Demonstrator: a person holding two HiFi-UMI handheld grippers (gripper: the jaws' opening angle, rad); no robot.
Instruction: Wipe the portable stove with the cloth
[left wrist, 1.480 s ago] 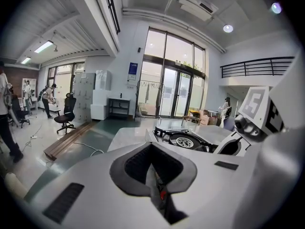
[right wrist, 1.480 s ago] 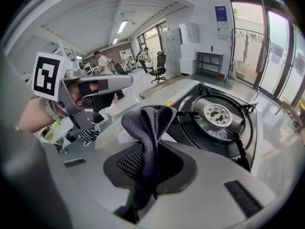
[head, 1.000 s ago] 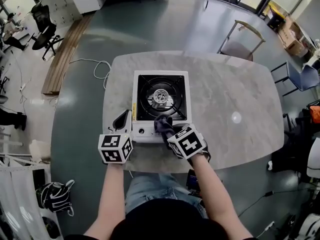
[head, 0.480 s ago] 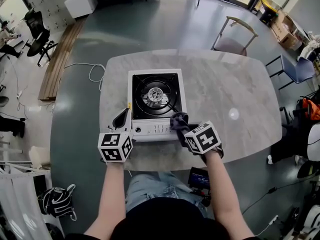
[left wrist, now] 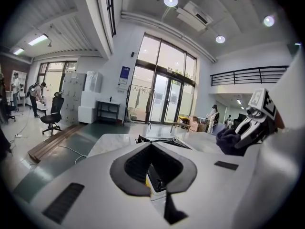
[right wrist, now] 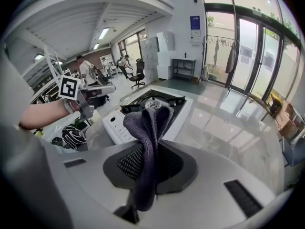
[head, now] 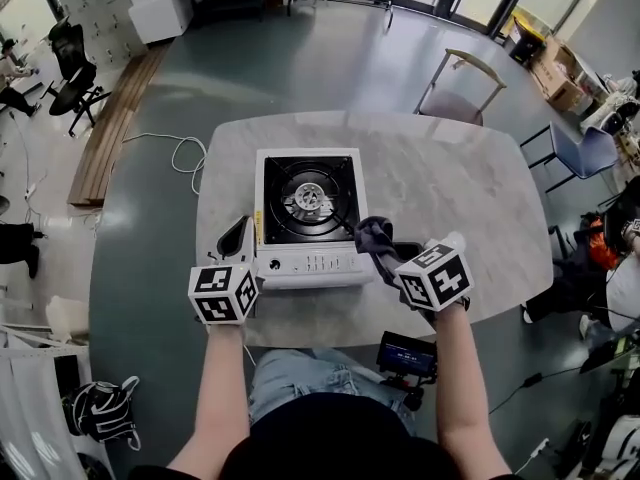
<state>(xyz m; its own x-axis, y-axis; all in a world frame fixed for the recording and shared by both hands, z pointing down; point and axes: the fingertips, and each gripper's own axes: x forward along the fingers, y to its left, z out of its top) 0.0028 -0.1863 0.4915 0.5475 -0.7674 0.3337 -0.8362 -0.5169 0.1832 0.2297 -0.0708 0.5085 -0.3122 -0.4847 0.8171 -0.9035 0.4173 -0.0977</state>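
Observation:
The portable stove [head: 305, 213], white with a black burner top, stands on the marble table [head: 470, 188]. My right gripper [head: 398, 256] is shut on a dark grey cloth [head: 374, 236], which hangs at the stove's front right corner. In the right gripper view the cloth [right wrist: 147, 128] is pinched between the jaws and droops in front of the stove [right wrist: 157, 104]. My left gripper [head: 237, 238] lies along the stove's left front edge with its jaws shut and nothing between them. Through its jaws I see the stove's corner [left wrist: 155, 182].
A chair [head: 462, 86] stands at the table's far side. A white cable [head: 175, 153] loops on the floor to the left, beside wooden planks [head: 110, 133]. A dark device [head: 404, 354] sits below the table's near edge by the person's lap.
My right gripper has carried the cloth rightwards along the stove's front, from near the middle to the front right corner. The left gripper has stayed by the stove's left edge.

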